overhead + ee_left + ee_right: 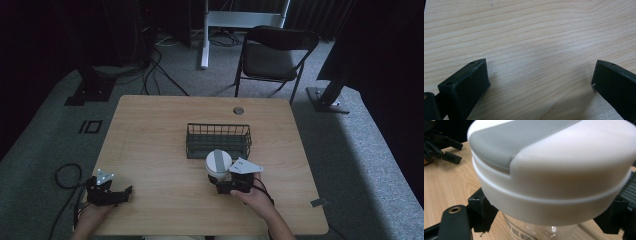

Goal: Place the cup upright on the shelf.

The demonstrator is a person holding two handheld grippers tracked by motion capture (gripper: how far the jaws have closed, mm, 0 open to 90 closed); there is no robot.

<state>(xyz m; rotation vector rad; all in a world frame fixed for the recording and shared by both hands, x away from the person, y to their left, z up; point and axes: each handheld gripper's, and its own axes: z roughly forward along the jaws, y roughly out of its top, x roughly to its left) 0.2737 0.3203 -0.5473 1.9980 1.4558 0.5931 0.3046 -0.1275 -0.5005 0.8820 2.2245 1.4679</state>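
Note:
A clear bottle (218, 164) with a white lid and a grey strip across its top stands upright just in front of the wire basket (218, 126). My right gripper (220, 179) is shut on it, one jaw on each side of the clear body just under the lid (554, 170). In the right gripper view, dark printed letters show on the clear body (524, 236) between the jaws of the right gripper (549, 220). My left gripper (125, 194) rests near the table's front left corner, open, with bare wood between its jaws (540, 72).
The dark wire basket sits mid-table, and its edge (630, 190) lies right behind the bottle. A round cable hole (238, 110) is near the table's far edge. A folding chair (272, 57) stands beyond the table. Cables (65, 175) trail on the floor at the left.

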